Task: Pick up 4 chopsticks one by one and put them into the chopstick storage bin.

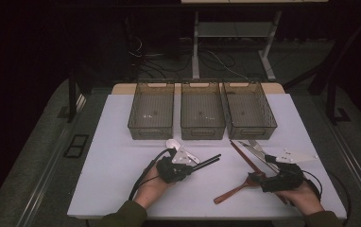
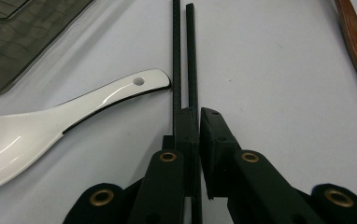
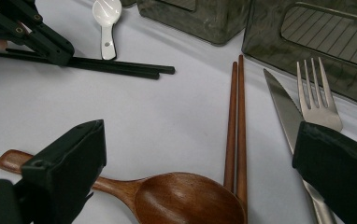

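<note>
so far all three bins are empty; left gripper is clamped on black chopsticks, right gripper is apart.

Black chopsticks matt; white spoon glossy ceramic; wooden spoon smooth; fork shiny metal.

Both forearms enter in olive-green sleeves, each hand carrying a black two-jaw gripper: left gripper and right gripper. Each unit bears a pale grey three-cornered plate on top and trails a black cable looping back toward the sleeve. In the left gripper view the jaw arms are matte black, flat-linked, with brass-coloured pivot rings at the joints and blocky black pads at the tips.
</note>
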`<state>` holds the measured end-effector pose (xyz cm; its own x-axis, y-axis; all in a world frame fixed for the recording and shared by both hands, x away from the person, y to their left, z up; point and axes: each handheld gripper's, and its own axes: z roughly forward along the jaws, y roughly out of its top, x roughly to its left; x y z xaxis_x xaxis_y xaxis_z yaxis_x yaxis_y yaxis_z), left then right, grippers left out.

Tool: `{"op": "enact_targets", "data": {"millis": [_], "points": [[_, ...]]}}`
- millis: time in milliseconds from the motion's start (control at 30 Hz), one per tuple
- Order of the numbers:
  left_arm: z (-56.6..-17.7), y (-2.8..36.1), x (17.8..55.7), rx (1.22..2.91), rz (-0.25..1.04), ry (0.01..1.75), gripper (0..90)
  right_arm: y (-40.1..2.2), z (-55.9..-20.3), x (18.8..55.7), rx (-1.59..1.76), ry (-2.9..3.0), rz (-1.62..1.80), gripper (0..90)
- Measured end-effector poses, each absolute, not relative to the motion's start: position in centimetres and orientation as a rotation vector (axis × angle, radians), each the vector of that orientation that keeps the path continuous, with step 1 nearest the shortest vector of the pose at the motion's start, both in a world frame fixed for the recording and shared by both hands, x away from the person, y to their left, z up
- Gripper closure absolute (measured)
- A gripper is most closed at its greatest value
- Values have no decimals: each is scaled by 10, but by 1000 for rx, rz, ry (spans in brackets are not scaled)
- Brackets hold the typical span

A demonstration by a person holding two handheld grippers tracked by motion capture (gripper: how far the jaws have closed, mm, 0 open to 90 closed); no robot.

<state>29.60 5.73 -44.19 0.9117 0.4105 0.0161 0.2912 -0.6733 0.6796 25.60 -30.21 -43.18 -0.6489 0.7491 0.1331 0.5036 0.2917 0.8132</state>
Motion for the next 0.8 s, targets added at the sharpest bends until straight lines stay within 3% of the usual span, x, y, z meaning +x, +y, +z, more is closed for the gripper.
{"op": "enact_targets", "data": {"millis": [433, 800], "points": [[-447, 61, 298, 2328, 138, 533, 827, -302, -432, 256, 1141, 2290, 1286, 33], [-447, 60, 295, 2317, 163, 548, 853, -302, -432, 256, 1127, 2300, 1292, 33]]}}
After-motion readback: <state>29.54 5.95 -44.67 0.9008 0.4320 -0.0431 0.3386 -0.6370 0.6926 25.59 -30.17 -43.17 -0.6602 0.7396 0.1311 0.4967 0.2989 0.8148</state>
